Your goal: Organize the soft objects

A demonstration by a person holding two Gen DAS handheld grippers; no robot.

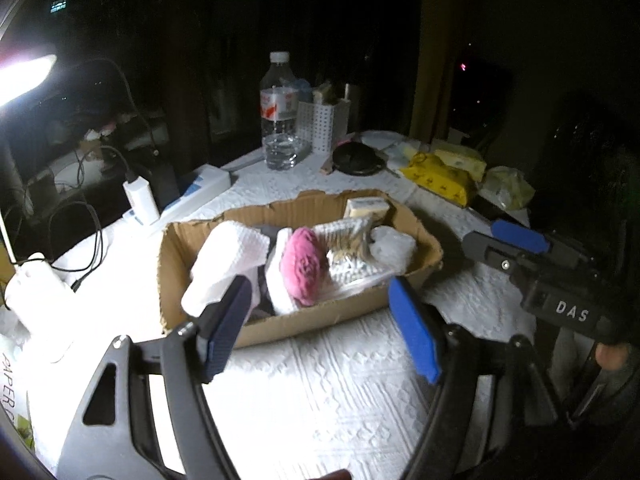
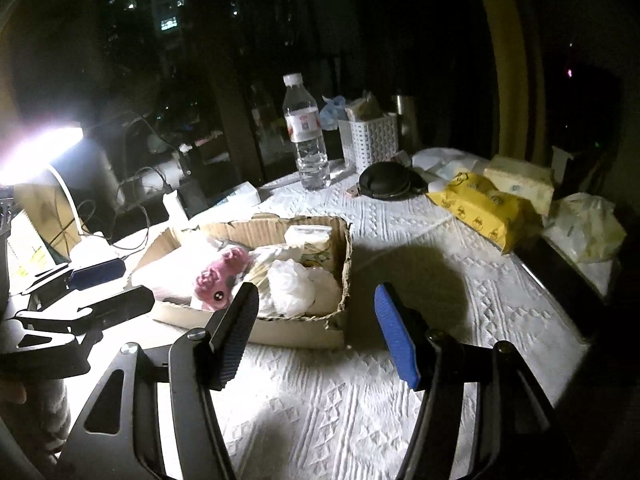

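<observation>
I take the cardboard box (image 1: 280, 320) as my landmark; it sits on the white textured surface (image 1: 320, 400), its torn rim facing both cameras.

Inside the box I see a pink plush toy (image 1: 303, 266) near the middle, a white foam-like block (image 1: 224, 260) to its left, and a crumpled white plastic bag (image 1: 390, 246) to its right. A small pale packet (image 1: 366, 206) stands at the far wall of the box. Between toy and bag lies a ribbed white item I cannot identify with confidence in this dim light.

My left hand-held gripper (image 1: 320, 328) hovers just in front of the box with its jaws apart and nothing between them. My right hand-held gripper (image 2: 316, 332) hangs in front of the box's right corner, jaws likewise spread and empty.

Behind the box stand a clear water bottle (image 1: 278, 120) and a white perforated basket (image 1: 320, 124). Beyond the box to the right lies a yellow wipes pack (image 2: 486, 204). A bright lamp (image 1: 24, 72) glares far left of the box.
</observation>
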